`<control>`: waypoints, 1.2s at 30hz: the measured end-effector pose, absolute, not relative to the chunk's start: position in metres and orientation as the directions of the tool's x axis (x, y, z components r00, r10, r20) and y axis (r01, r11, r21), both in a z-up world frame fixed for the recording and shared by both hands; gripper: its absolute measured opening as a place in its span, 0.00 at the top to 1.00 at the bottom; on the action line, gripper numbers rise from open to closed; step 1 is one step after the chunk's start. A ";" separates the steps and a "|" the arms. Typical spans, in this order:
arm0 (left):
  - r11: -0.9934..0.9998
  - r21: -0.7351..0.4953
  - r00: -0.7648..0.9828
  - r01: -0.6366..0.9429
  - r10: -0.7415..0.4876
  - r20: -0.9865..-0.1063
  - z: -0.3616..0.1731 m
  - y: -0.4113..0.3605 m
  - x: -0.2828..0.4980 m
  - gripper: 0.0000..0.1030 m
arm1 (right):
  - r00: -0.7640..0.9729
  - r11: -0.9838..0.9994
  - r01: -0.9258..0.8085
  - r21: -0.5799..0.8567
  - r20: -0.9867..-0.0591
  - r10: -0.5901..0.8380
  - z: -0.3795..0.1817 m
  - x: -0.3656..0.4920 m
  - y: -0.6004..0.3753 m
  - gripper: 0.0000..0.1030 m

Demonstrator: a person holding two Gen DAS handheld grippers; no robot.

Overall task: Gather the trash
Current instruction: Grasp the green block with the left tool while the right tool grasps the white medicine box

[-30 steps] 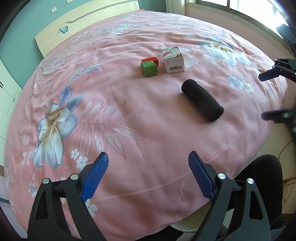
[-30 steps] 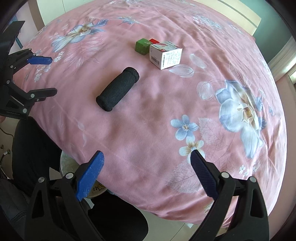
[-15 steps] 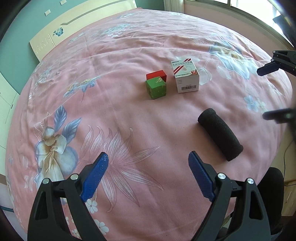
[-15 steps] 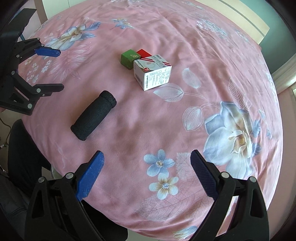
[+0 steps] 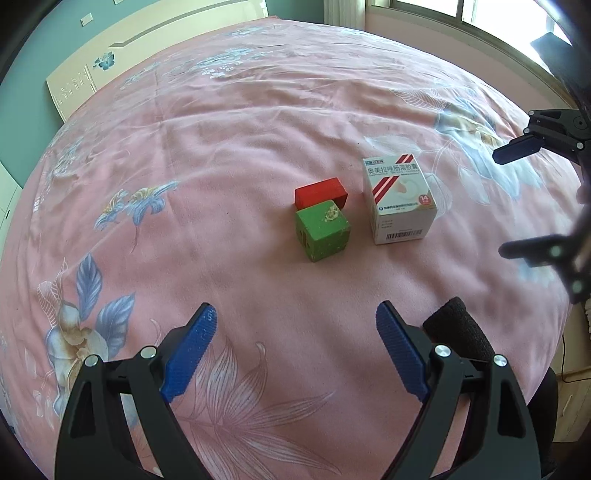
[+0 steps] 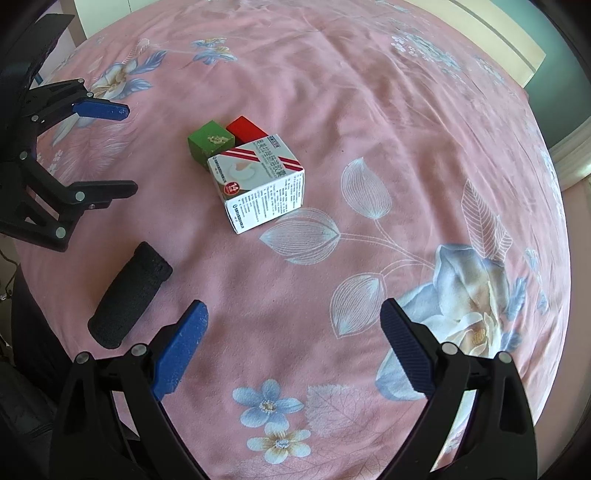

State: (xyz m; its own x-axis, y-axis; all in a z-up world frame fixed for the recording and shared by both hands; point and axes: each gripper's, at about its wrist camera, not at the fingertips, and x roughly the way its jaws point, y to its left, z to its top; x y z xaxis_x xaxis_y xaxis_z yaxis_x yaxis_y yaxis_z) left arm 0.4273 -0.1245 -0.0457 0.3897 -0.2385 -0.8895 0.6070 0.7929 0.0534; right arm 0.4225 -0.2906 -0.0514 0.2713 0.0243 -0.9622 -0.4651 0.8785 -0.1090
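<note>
On the pink flowered bedspread [image 5: 229, 155] lie a white medicine box [image 5: 399, 201] [image 6: 260, 182], a green cube [image 5: 322, 229] [image 6: 209, 142] and a red block [image 5: 320, 191] [image 6: 245, 128] touching it from behind. A black foam roll [image 5: 458, 332] [image 6: 131, 293] lies nearer the bed's edge. My left gripper [image 5: 295, 345] hangs open over bare cloth, short of the cube, with the roll just past its right finger. My right gripper [image 6: 291, 345] is open too, empty, short of the box, with the roll to its left.
Each gripper shows in the other's view: the right one [image 5: 535, 192] at the right edge, the left one [image 6: 99, 147] at the left edge. A cream headboard [image 5: 122, 62] stands at the far end, a window [image 5: 480, 14] at the top right. The bed's edge drops off near the roll.
Both grippers have moved forward over the bed, so the box, cube and block appear nearer and larger. The foam roll has slid toward the lower edge of each view. Jaws stayed open.
</note>
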 end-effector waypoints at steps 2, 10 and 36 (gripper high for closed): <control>0.773 0.048 0.393 0.633 -0.267 -0.880 -0.046 -0.129 0.429 0.13 | 0.270 0.877 -0.469 -0.110 -0.963 0.024 -0.054 0.428 -0.291 0.10; 0.714 0.059 0.363 0.698 -0.282 -0.888 -0.055 -0.146 0.441 0.13 | 0.260 0.882 -0.459 -0.103 -0.965 0.022 -0.063 0.449 -0.296 0.10; 0.724 -0.050 0.264 0.688 -0.315 -0.912 -0.078 -0.166 0.480 0.58 | 0.270 0.859 -0.506 -0.078 -0.960 0.072 -0.067 0.489 -0.280 0.10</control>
